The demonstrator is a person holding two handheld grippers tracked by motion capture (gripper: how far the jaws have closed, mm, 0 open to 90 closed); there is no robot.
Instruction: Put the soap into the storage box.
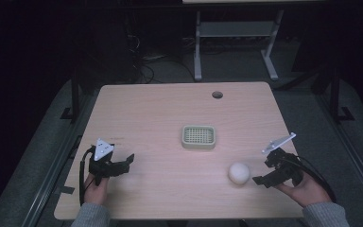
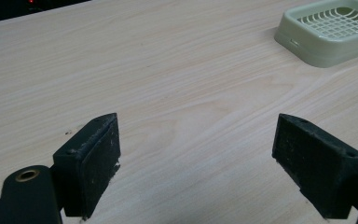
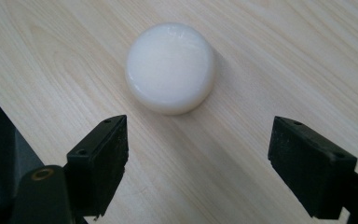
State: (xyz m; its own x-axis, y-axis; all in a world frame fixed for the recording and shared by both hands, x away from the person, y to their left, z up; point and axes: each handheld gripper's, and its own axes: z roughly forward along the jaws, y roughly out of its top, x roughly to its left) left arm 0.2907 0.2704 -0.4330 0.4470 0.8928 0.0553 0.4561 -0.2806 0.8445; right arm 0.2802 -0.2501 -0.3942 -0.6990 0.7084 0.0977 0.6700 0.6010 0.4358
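Observation:
A round white soap bar (image 1: 239, 173) lies on the light wooden table (image 1: 170, 109), toward its front right. In the right gripper view the soap bar (image 3: 170, 67) sits just beyond the jaws. My right gripper (image 1: 263, 172) stands open right beside it, nothing between its pads (image 3: 105, 163). A pale green soap dish (image 1: 198, 136) with a gridded insert rests near the table's middle; the left gripper view has the dish (image 2: 331, 30) at upper right. My left gripper (image 1: 128, 162) is open over bare wood at the front left, jaws wide apart.
A round cable hole (image 1: 217, 94) sits near the table's far edge. Behind the table stand the white legs of another desk (image 1: 198, 47) and dark cables on the floor. The table's front edge runs close to both hands.

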